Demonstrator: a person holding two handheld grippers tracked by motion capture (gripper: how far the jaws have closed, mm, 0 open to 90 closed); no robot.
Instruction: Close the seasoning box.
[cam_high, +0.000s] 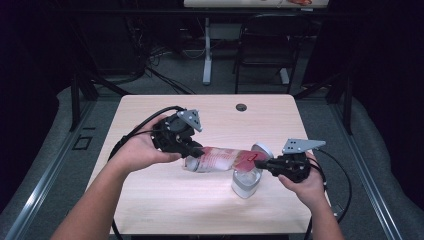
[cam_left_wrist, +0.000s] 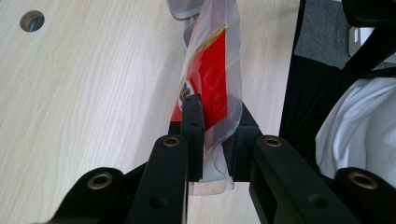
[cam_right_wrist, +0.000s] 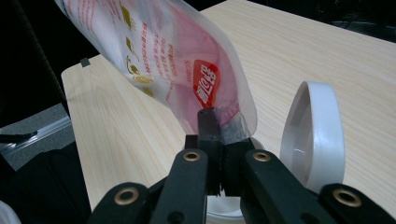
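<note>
Pouch (cam_high: 220, 159), red and clear plastic, hung stretched above the table (cam_high: 150, 200) between both tools. At its left end the left gripper (cam_high: 196, 150) was clamped on its edge; at the right end the right gripper (cam_high: 262, 161) pinched the other edge, just over a white container (cam_high: 246, 185) with an open lid (cam_high: 263, 149).
</note>
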